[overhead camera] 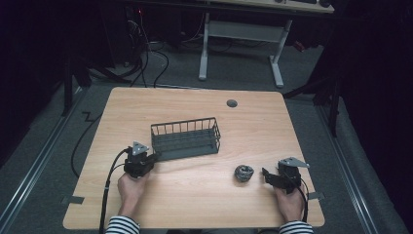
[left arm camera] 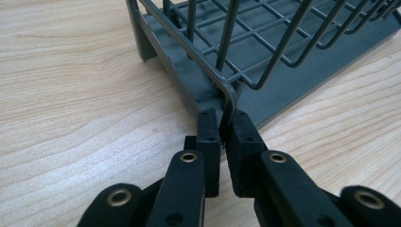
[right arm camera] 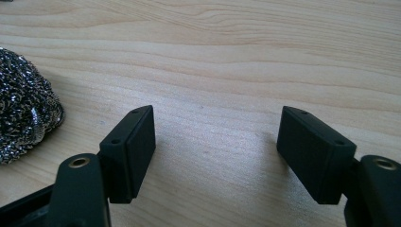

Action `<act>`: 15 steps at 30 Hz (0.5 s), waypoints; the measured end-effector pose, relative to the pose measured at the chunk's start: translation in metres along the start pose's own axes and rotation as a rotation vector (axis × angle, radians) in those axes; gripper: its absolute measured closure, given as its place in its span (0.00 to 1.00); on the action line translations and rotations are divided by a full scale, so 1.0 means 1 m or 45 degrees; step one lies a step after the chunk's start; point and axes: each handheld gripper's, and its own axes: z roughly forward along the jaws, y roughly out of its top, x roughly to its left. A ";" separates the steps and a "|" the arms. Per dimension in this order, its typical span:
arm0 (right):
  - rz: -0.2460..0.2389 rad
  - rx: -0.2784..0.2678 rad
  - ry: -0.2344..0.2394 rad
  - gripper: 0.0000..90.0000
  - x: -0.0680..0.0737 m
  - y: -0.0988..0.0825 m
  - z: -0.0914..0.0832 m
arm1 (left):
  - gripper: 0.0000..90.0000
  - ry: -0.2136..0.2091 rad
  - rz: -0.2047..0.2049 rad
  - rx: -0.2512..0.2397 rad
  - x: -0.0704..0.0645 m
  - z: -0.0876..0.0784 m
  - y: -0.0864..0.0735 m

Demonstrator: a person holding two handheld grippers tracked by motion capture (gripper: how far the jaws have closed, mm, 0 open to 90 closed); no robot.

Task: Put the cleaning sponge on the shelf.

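Left gripper [left arm camera: 221,124] pinching wire basket [left arm camera: 265,52] corner, right gripper [right arm camera: 215,142] fingers [right arm camera: 135,146] spread, low over table [right arm camera: 236,56].

Your left hand [overhead camera: 130,187] comes in from the bottom edge, striped sleeve at the wrist, and holds the left hand-held gripper [overhead camera: 150,159] pointing forward and to the right, low over the worktop [overhead camera: 195,195]. Its jaws are pinched nearly together, clamped on the corner wire of the basket [left arm camera: 227,101], one pad on each side of the rim. Your right hand [overhead camera: 288,201] holds the right hand-held gripper [overhead camera: 265,173] pointing left, close to the worktop, with its jaws spread wide apart and nothing between the pads [right arm camera: 135,149]. A cable trails back from each gripper along your forearm.
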 end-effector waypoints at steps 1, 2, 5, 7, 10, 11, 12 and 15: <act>0.000 0.001 0.000 0.32 0.000 0.000 0.000 | 0.94 0.000 0.003 0.001 0.000 0.000 0.000; 0.000 0.002 0.000 0.32 0.000 0.000 0.000 | 0.94 0.006 0.015 0.007 0.000 0.001 0.001; 0.000 0.002 0.000 0.32 0.000 0.000 0.000 | 0.95 0.006 0.053 0.024 -0.003 0.004 0.006; 0.000 0.002 0.000 0.32 0.000 0.000 0.000 | 0.95 0.001 0.056 0.024 -0.004 0.007 0.008; 0.000 0.002 0.000 0.32 0.000 0.000 0.000 | 0.95 -0.007 0.049 0.014 -0.005 0.009 0.009; 0.000 0.002 0.000 0.32 0.000 0.000 0.000 | 0.95 -0.010 0.043 0.011 -0.005 0.010 0.009; 0.000 0.002 0.000 0.32 0.000 0.000 0.000 | 0.95 -0.013 0.038 0.007 -0.004 0.011 0.009; -0.002 0.001 0.000 0.32 0.000 0.000 0.000 | 0.95 -0.009 0.048 0.002 -0.005 0.013 0.011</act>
